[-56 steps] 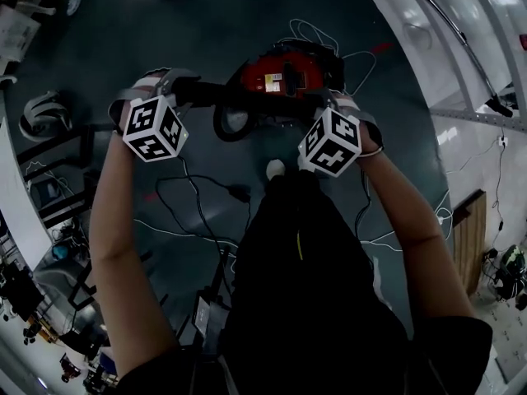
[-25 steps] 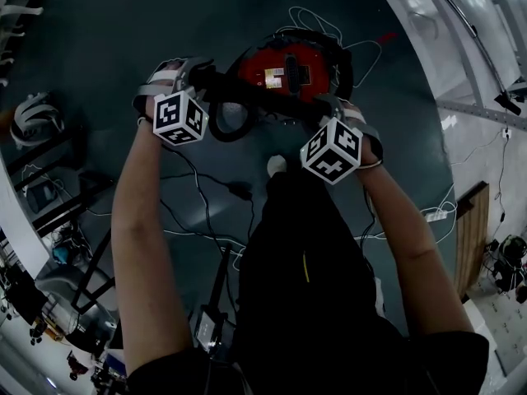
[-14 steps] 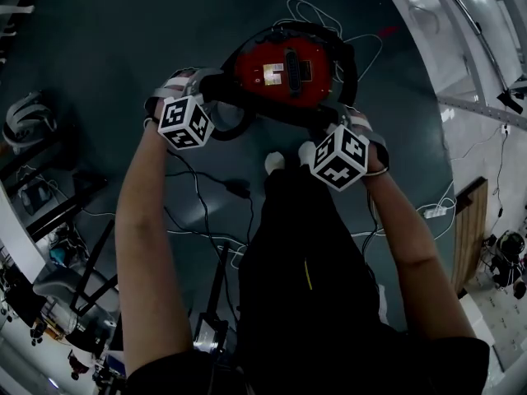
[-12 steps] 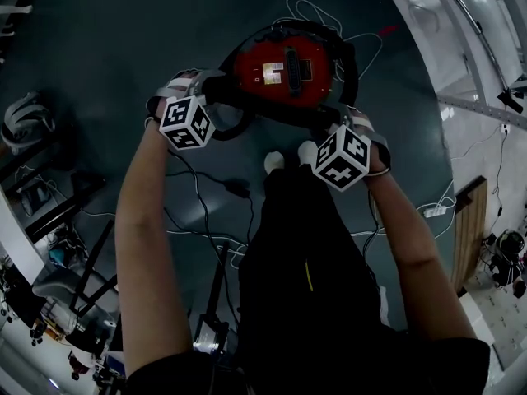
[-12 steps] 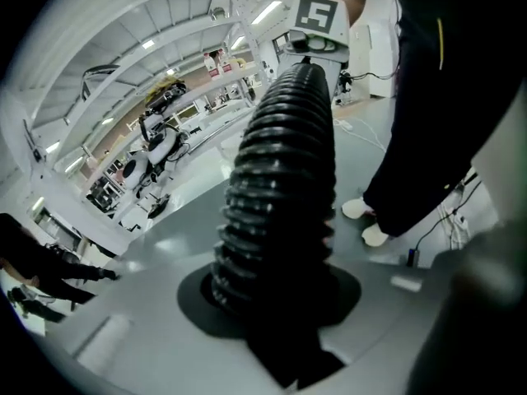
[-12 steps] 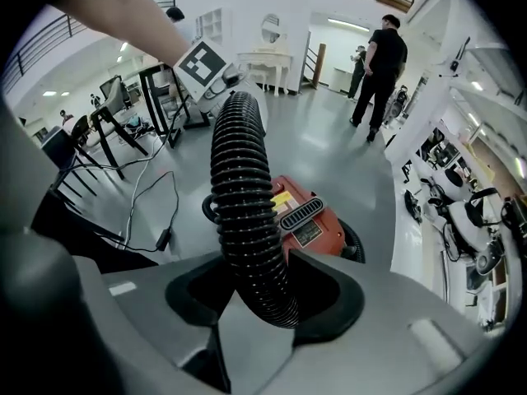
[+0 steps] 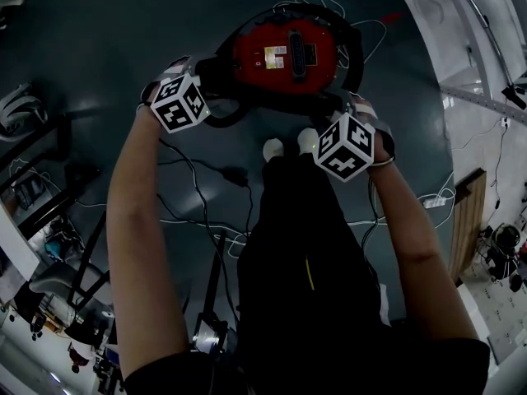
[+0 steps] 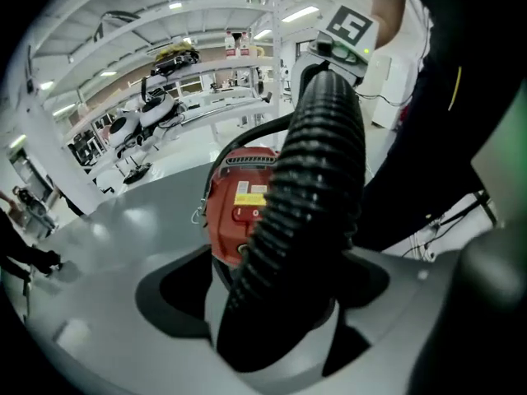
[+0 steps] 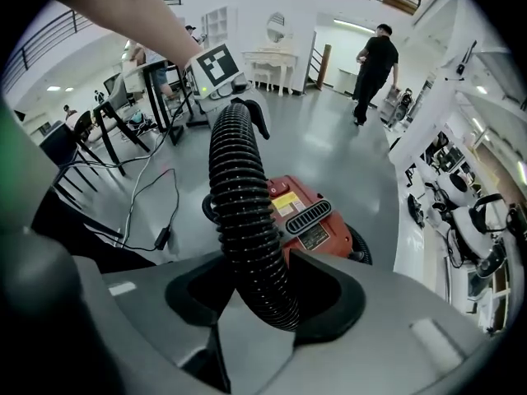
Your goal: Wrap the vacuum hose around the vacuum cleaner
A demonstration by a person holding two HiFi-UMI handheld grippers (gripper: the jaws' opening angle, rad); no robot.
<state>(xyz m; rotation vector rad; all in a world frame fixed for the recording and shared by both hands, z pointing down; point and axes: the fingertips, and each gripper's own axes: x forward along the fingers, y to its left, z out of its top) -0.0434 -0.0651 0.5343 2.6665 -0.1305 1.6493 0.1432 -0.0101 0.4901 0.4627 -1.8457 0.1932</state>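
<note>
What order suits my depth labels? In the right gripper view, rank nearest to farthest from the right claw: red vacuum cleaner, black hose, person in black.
1. Black hose, between the jaws, centre.
2. Red vacuum cleaner, on the floor just behind.
3. Person in black, far back, upper right.

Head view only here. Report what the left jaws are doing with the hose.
Observer: The left gripper has just been opening. Its jaws stand wide, with the hose lying loose between them.
Operator: Now the right.
Observer: The right gripper is clamped on the hose, with the vacuum just beyond it.
Operator: Check the background there.
Observer: A person in black is far off behind the vacuum.
</note>
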